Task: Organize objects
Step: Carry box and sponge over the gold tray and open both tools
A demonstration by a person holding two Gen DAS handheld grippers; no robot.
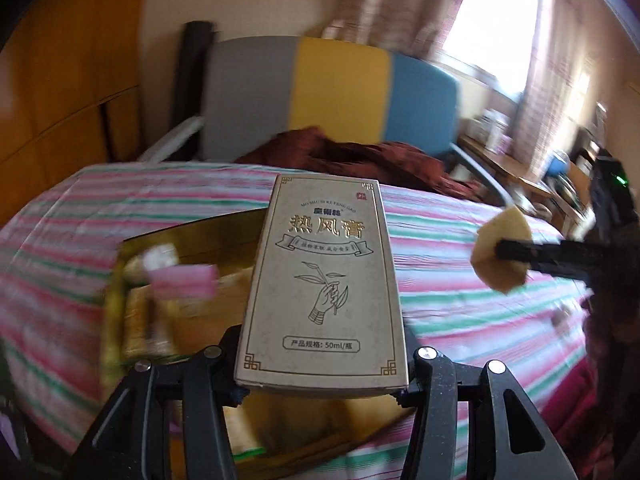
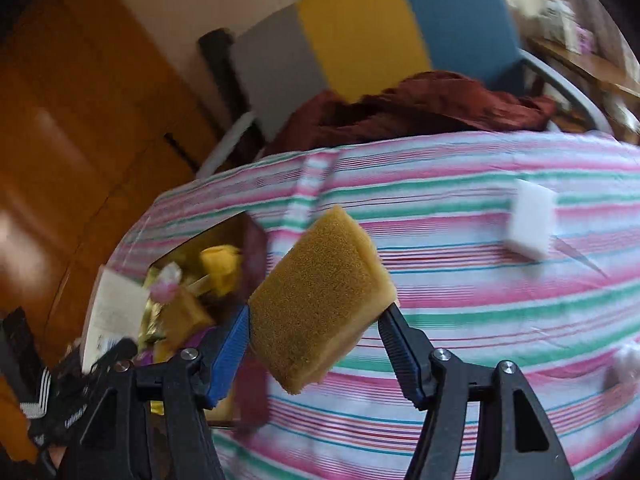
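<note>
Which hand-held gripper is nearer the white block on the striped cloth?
Right. The right hand-held gripper, holding a sponge, is nearer the white block; the left, holding a carton, is by the gold box.

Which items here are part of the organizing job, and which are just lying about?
Job:
beige carton, held by left gripper
yellow sponge, held by right gripper
gold box
white block

Lying about:
colour-block chair
maroon cloth

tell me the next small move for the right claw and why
Probably carry the yellow sponge leftward over the open gold box and release it. The right claw already grips it above the striped cloth, and the box holds similar items.
</note>
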